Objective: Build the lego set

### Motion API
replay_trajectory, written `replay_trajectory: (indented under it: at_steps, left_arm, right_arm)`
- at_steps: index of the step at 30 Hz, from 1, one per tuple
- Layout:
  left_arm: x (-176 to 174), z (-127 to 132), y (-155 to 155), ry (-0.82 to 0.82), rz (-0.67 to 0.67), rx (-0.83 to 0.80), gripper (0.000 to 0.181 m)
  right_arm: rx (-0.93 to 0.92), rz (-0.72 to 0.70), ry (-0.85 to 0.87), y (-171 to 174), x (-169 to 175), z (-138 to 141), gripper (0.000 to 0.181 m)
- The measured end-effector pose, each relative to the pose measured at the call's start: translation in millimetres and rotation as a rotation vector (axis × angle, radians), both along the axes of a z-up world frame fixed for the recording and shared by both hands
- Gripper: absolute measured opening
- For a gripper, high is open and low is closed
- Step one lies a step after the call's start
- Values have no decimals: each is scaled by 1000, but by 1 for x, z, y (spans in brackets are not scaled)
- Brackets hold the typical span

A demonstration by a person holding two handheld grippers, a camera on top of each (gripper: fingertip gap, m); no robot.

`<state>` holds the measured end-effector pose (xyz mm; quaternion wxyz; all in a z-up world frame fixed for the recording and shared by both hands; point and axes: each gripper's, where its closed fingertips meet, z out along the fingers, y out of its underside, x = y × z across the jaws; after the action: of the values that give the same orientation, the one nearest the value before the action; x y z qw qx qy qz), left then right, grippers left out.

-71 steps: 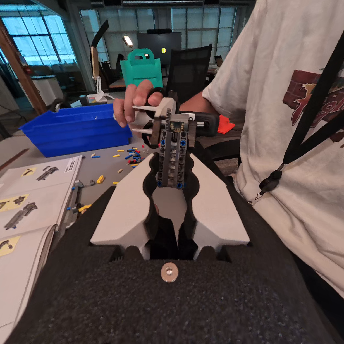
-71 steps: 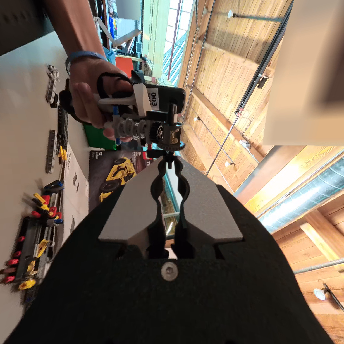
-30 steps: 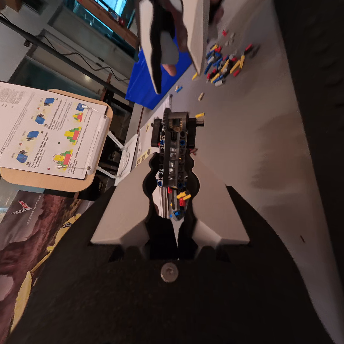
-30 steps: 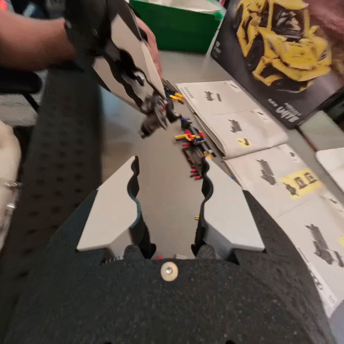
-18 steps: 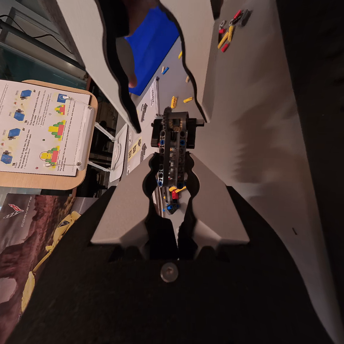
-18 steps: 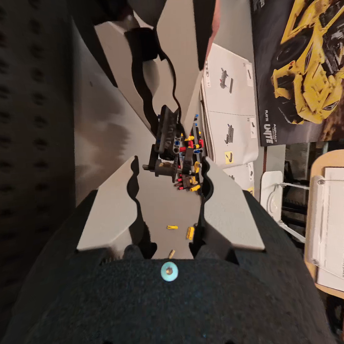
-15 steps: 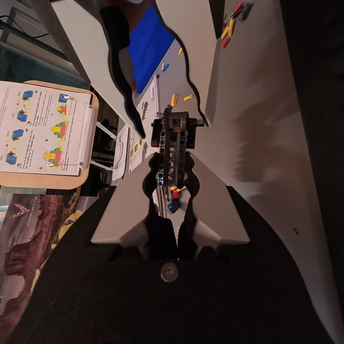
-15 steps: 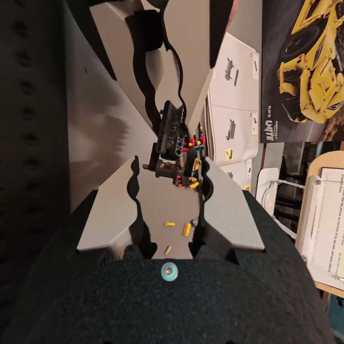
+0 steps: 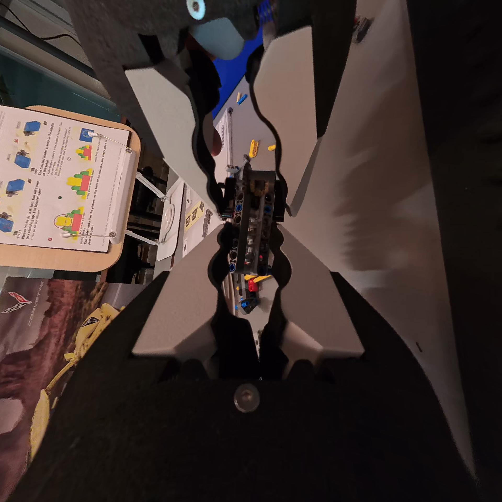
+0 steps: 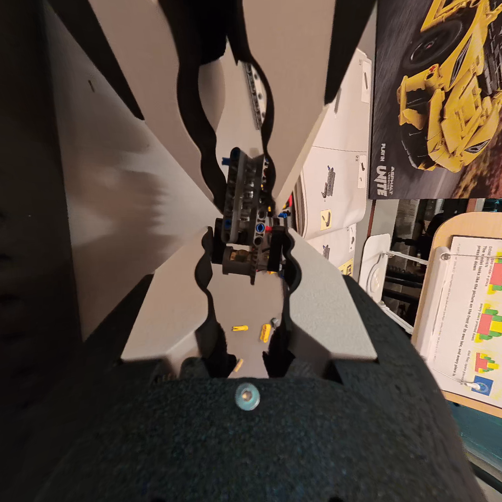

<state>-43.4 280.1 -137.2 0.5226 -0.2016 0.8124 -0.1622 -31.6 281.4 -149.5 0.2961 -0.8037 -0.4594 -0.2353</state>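
Note:
A dark grey lego assembly (image 9: 251, 217) with blue pins and a gear at one end hangs above the grey table (image 9: 366, 190). My left gripper (image 9: 248, 231) is shut on its long beam end. My right gripper (image 9: 255, 213) comes in from the opposite side, tip to tip with the left one. In the right wrist view my right gripper (image 10: 245, 233) has its pads against the black side blocks at the gear end of the assembly (image 10: 241, 195). The left gripper (image 10: 245, 203) reaches down from the top of that view.
An open instruction booklet (image 10: 334, 173) and a box with a yellow car (image 10: 434, 95) lie to one side. Loose yellow pins (image 10: 239, 328) and small parts (image 9: 251, 285) lie under the grippers. A blue bin (image 9: 233, 78) and a sheet on a wooden board (image 9: 62, 184) stand beyond. Less than 4 cm separates the two grippers' tips.
My right gripper let go of the assembly, swung round, came back open from the opposite side and has narrowed onto the gear end. My left gripper has kept hold throughout.

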Motion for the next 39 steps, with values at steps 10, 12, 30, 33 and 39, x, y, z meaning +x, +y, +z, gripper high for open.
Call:
replay_trajectory:
  at_steps: [10, 12, 30, 33, 39]
  left_arm:
    - [1, -3, -7, -15, -19, 97, 25]
    - [1, -2, -7, -25, -14, 88, 25]
    - [-1, 53, -5, 76, -18, -952, 70]
    - [-2, 59, -8, 128, -73, -1152, 55]
    - [-2, 41, -12, 181, -68, -1077, 27]
  right_arm:
    - [8, 90, 18, -2, 0, -6, 49]
    - [31, 101, 44, -2, 0, -4, 49]
    - [492, 104, 55, 0, 12, 38, 49]
    - [557, 121, 50, -1, 6, 45, 49]
    - [590, 137, 27, -1, 3, 39, 49]
